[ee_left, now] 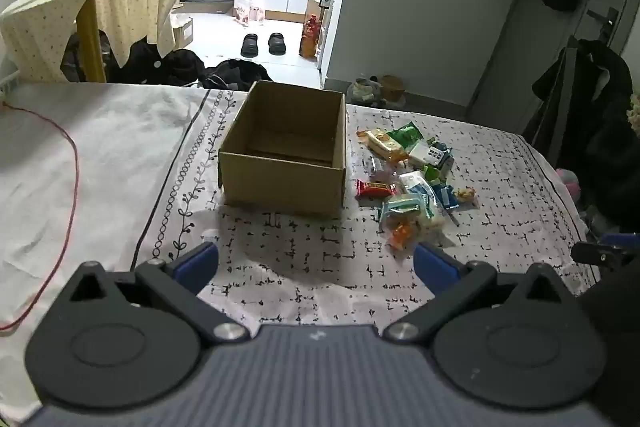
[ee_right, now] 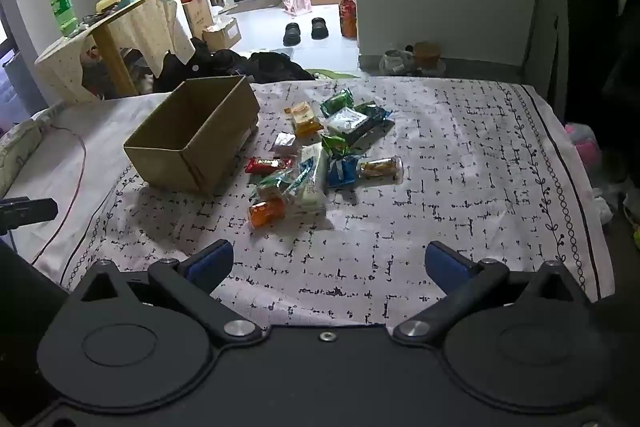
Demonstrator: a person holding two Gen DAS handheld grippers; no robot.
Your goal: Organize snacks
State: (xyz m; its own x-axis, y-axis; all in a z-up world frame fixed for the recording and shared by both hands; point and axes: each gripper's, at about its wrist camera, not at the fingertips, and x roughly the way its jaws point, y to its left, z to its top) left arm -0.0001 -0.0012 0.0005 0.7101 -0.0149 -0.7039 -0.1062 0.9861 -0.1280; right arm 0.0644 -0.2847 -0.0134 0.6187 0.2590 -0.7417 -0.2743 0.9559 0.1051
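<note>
Hovering over the patterned bed sheet, the left tongs and right tongs both stood spread wide, pinching nothing. Beyond the tips, well apart from them, lay the heap of snacks. Just beside it on the left stood the open cardboard box.

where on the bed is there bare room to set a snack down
Bare cloth in front of the cardboard box, and right of the snack pile out to the vine border. Crowded only between box and pile. The box itself looks empty.
</note>
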